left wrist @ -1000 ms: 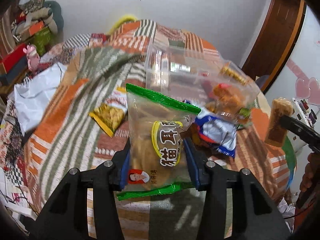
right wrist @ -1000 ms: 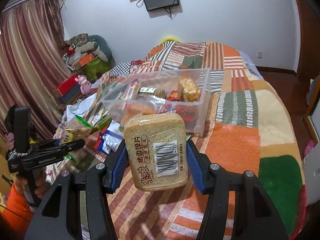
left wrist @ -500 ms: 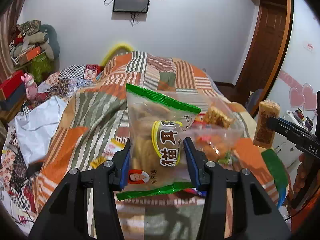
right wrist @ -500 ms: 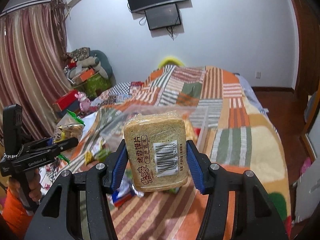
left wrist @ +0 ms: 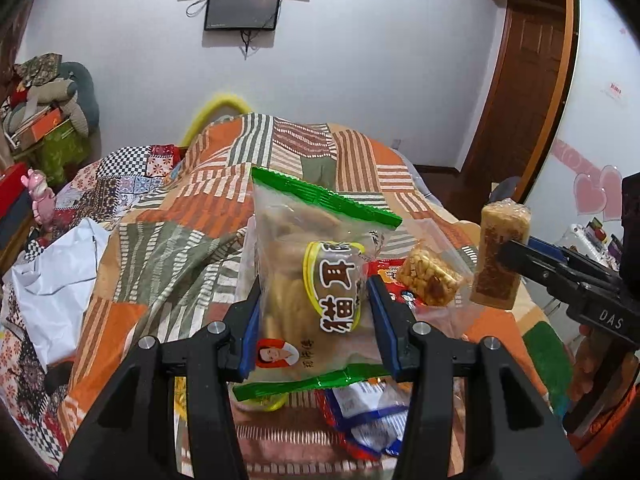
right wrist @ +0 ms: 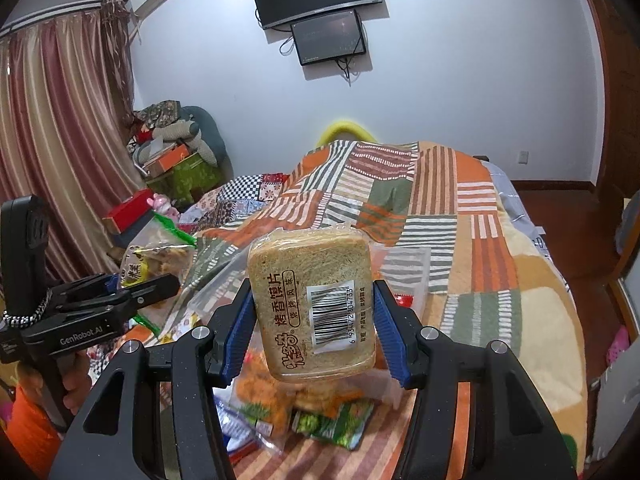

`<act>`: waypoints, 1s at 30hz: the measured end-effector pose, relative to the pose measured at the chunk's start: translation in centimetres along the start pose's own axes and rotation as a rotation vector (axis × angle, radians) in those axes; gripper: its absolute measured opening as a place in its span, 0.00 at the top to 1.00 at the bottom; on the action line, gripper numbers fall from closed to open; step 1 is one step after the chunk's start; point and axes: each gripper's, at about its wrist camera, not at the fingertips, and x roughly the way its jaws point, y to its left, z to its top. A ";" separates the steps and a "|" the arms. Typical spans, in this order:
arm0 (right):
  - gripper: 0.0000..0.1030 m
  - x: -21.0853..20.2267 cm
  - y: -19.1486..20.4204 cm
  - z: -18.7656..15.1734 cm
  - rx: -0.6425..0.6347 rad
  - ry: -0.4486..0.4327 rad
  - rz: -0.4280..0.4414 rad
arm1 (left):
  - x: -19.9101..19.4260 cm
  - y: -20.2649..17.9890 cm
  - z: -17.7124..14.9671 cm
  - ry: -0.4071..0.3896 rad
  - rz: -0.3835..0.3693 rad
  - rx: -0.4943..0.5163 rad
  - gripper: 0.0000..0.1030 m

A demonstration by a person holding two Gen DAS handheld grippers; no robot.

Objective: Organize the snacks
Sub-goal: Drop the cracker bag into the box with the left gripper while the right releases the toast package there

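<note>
Left gripper (left wrist: 316,304) clamps a green-edged clear bag of fried snacks (left wrist: 316,280), blue pads pressed on both sides, bag upright above the patchwork bedspread (left wrist: 168,248). Right gripper (right wrist: 314,320) clamps a wrapped pack of toasted bread slices (right wrist: 312,304), barcode facing camera, held in the air. Below and behind both sits a clear plastic bin (right wrist: 404,272) with a peanut brittle pack (left wrist: 430,280) inside; loose packets on the bed in front, blue-white wrapper (left wrist: 372,416), green packet (right wrist: 332,424)

We hold a green-edged clear cracker bag (left wrist: 316,292) upright and a wrapped toast pack (right wrist: 314,308), barcode facing us.
</note>
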 end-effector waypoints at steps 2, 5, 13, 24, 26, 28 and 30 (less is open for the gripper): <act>0.49 0.8 -0.1 0.1 0.007 0.008 0.004 | 0.9 0.0 0.3 0.010 0.004 0.009 0.54; 0.49 2.1 -0.1 0.3 0.009 0.023 0.009 | 2.3 0.1 0.7 0.029 0.003 0.014 0.53; 0.49 5.6 0.0 1.0 0.000 0.070 0.022 | 6.3 1.1 1.3 0.085 -0.001 -0.019 0.53; 0.48 9.4 0.7 0.3 -0.047 0.178 0.014 | 9.4 2.0 1.4 0.130 0.003 -0.066 0.52; 0.47 9.4 0.8 -0.1 -0.040 0.194 0.022 | 9.3 2.3 1.5 0.130 -0.007 -0.081 0.52; 0.47 9.0 0.8 0.0 -0.040 0.184 0.020 | 8.8 2.5 1.5 0.125 -0.012 -0.088 0.52; 0.47 8.3 0.9 0.1 -0.042 0.174 0.021 | 8.3 2.6 1.4 0.120 -0.009 -0.086 0.52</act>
